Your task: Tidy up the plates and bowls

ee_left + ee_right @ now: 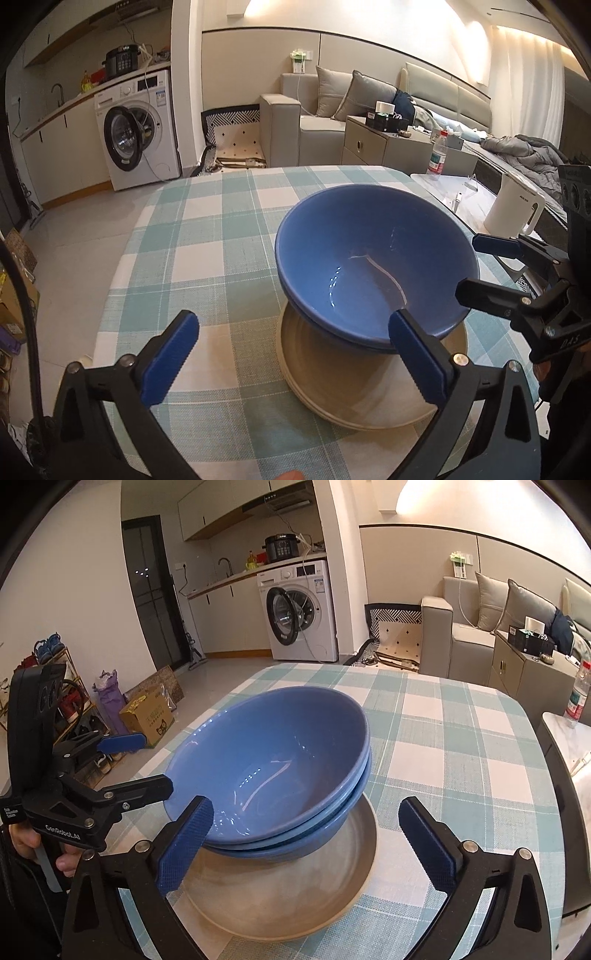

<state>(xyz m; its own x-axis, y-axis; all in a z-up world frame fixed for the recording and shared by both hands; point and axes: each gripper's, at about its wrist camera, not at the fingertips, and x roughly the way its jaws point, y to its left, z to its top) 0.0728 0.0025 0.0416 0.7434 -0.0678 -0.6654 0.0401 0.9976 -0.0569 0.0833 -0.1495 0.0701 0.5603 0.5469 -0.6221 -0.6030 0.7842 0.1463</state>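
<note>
Two nested blue bowls (273, 760) sit tilted on stacked beige plates (295, 897) on the checked surface (461, 738) — left gripper (291, 354) and right gripper (306, 842) both gape wide, holding nothing.

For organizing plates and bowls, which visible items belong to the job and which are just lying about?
Part of the job: two nested blue ceramic bowls; stacked beige round plates beneath them.

Just lying about: white electric kettle; clear plastic water bottle; white washing machine; cardboard box.
</note>
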